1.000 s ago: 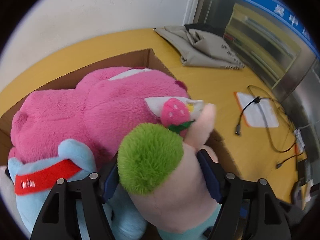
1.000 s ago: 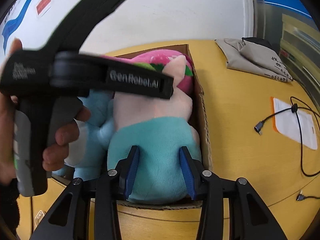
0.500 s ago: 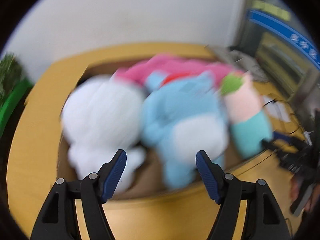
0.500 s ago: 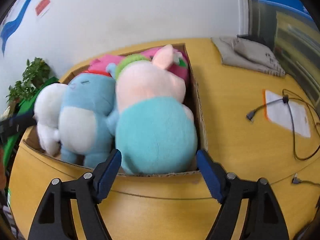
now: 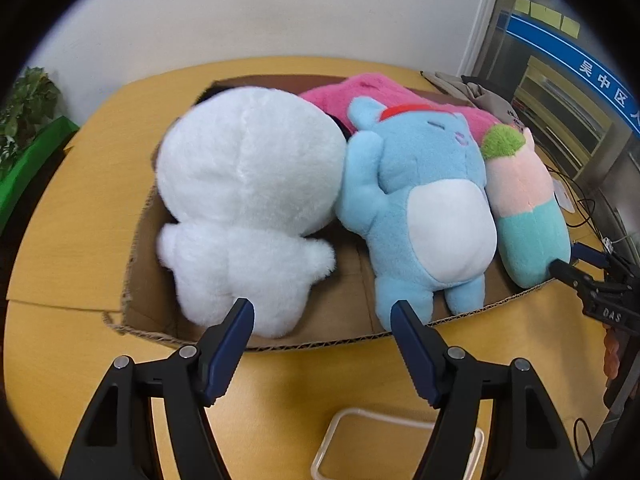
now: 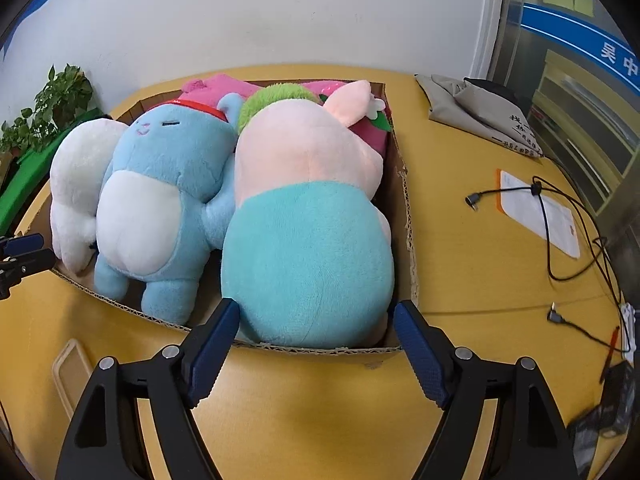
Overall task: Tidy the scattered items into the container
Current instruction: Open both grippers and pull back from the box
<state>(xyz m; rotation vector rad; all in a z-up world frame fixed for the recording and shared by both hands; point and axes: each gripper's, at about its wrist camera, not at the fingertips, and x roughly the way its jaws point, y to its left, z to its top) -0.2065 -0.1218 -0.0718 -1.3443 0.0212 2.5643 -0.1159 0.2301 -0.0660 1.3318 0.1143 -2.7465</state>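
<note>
Box (image 6: 404, 200) full: four plush toys inside. Right tongs (image 6: 314, 326) just spread wider, pinching nothing; left tongs (image 5: 322, 326) spread, empty. Back off gently, don't bump box.

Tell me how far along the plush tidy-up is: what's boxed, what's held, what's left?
Done: white plush, blue plush, pink-and-teal plush and magenta plush all sit in the cardboard box. In hand: nothing; left gripper and right gripper, just opened, are empty. Left: no loose plush visible.
</note>
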